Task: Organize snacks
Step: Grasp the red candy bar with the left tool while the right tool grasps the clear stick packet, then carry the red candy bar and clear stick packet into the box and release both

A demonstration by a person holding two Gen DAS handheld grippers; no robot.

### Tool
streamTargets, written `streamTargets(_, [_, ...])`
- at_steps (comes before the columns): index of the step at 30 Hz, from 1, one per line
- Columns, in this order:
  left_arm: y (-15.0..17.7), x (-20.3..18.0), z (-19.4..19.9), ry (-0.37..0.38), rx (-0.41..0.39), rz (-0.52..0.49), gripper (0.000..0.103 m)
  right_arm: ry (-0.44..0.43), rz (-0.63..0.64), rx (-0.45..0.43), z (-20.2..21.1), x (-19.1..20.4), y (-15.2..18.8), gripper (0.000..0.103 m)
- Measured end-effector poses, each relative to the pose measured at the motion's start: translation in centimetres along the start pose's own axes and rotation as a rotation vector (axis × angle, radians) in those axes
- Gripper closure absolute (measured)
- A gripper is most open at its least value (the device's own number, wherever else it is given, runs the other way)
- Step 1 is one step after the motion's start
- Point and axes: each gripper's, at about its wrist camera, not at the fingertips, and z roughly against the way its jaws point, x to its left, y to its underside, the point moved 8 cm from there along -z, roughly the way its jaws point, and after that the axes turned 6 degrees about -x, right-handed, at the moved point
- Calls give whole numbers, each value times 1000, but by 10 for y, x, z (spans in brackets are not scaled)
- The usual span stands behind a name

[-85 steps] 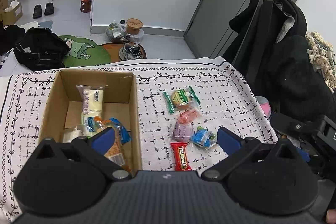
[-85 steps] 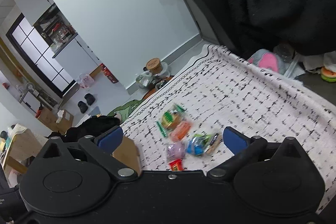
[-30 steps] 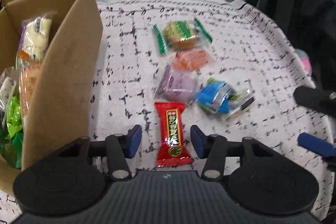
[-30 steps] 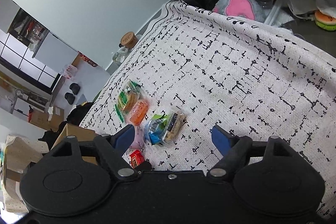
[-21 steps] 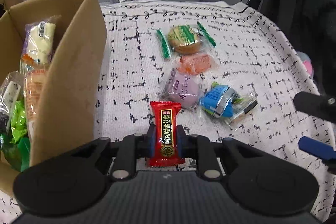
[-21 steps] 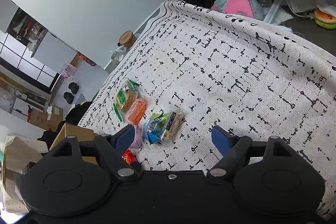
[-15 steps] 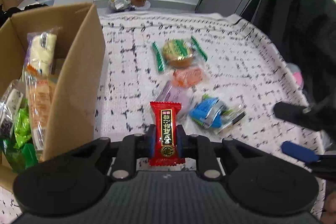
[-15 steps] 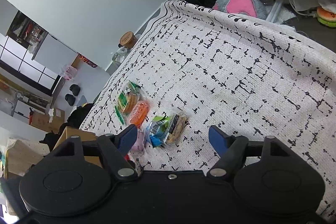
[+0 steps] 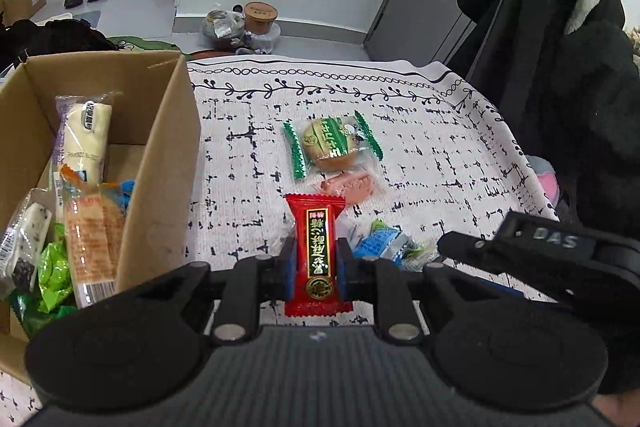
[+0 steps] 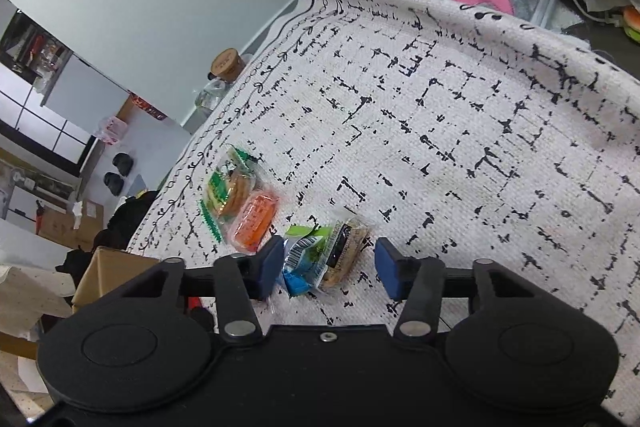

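Left tongs (image 9: pixel 316 263) clenched on glossy red packet (image 9: pixel 316 251), right tongs (image 10: pixel 326 267) closing around crinkly blue wrapper (image 10: pixel 308 261), seemingly not yet pinching

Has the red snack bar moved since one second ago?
Yes. The red snack bar, clamped in the left gripper, has left the tablecloth.
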Motion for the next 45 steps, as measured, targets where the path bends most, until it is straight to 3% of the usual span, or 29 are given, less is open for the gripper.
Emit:
streamTargets(13, [-2,5,4,-21,-5,-1,85,114,32,-1,-27,0,1,63])
streamTargets(15, [-3,6,4,-25,-6,-2,85,132,42,-2,-27,-2,1,80])
streamTargets(17, [-4,6,4,-29,-7,-3,85,133,28,2,-27,-5,1,87])
streamTargets(20, [-5,6,4,-34,-8,-2,85,125,5,2,-21,-7,2,88])
streamTargets(33, [-27,2,23,-25,-53,-2,85,-29,-80,-10,4,6,3,88])
streamTargets(45, [-40,23,50,-18,-77,32,85,-147,-35,-59,27,39,7,88])
